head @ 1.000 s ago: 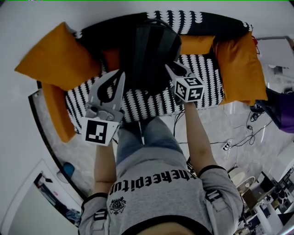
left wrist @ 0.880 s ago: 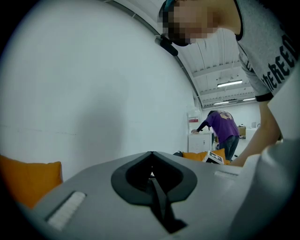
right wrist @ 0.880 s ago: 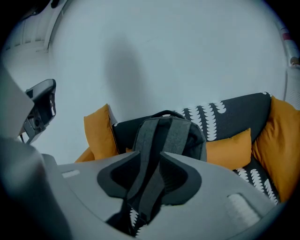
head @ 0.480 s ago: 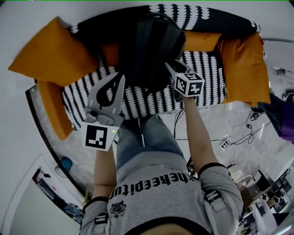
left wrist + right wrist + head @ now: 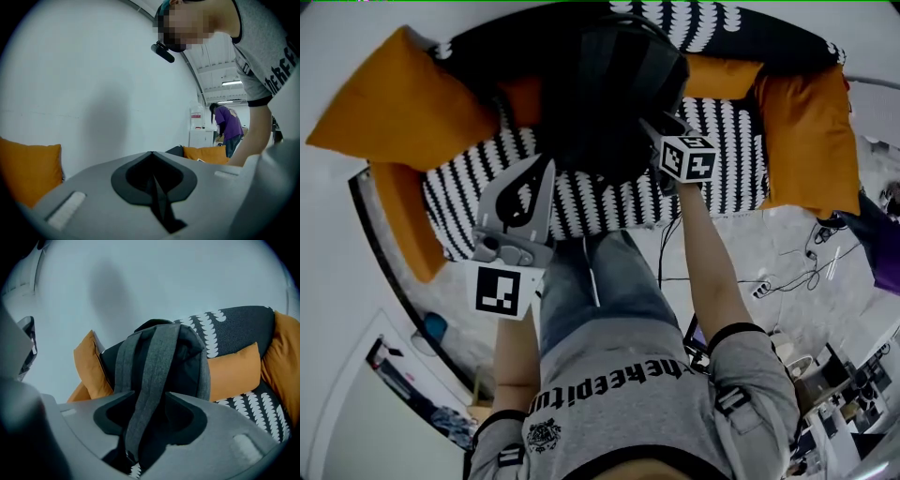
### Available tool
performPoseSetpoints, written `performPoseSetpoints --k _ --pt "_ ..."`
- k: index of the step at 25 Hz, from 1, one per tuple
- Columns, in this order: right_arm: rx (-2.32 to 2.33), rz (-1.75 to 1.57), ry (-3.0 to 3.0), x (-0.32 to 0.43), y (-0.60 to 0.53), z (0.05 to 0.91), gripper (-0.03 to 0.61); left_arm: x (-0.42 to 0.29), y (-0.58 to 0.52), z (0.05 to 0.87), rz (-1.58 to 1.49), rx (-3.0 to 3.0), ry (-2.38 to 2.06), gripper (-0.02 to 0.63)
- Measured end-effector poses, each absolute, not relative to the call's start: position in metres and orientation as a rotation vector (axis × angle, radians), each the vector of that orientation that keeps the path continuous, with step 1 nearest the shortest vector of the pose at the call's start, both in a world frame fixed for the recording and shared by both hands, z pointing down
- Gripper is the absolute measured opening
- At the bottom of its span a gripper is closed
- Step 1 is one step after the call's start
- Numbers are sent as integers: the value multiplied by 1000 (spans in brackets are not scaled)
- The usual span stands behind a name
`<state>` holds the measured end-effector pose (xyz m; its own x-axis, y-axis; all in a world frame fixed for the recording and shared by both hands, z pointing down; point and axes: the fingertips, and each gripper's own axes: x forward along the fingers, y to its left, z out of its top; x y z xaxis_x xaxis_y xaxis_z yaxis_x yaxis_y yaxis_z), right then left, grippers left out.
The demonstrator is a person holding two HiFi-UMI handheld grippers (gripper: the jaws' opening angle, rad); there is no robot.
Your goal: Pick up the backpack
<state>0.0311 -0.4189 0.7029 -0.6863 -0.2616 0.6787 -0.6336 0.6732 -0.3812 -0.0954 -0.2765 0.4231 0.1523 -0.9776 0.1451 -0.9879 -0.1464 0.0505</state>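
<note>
A dark grey backpack (image 5: pixel 614 89) stands upright on the sofa, leaning against its backrest. In the right gripper view the backpack (image 5: pixel 164 357) fills the middle, and one of its grey shoulder straps (image 5: pixel 150 380) hangs down between the jaws. My right gripper (image 5: pixel 145 397) is at the backpack's front; its jaws are opening and the pads stand clear of the strap. From the head view this right gripper (image 5: pixel 654 131) sits at the backpack's lower right. My left gripper (image 5: pixel 546 161) is shut on nothing, left of the backpack over the seat's front. Its own view shows the left gripper (image 5: pixel 152 153) tips meeting.
The sofa (image 5: pixel 609 202) has a black-and-white patterned cover. Big orange cushions lie at its left (image 5: pixel 394 108) and right (image 5: pixel 811 131), and a small orange cushion (image 5: pixel 722 75) is beside the backpack. Cables (image 5: pixel 787 277) trail on the floor. A person in purple (image 5: pixel 228 124) stands far off.
My right gripper has sunk lower along the backpack's front. My left gripper has dropped a little too. The backpack still stands on the sofa.
</note>
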Motion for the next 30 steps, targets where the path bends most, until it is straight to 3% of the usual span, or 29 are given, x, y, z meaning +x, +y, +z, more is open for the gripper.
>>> performPoseSetpoints --k 11,23,26,30 --pt "596 790 -2301 6 -438 733 247 -101 -268 443 146 2242 -1960 18" --pt "482 820 -2391 -20 -437 732 255 -105 -266 456 164 2225 -1953 18" --pt "497 842 -2382 -23 -442 735 249 -104 -267 454 165 2235 -1946 18" --pt "484 870 -2425 -29 -441 728 181 -104 -265 454 164 2240 -1936 18"
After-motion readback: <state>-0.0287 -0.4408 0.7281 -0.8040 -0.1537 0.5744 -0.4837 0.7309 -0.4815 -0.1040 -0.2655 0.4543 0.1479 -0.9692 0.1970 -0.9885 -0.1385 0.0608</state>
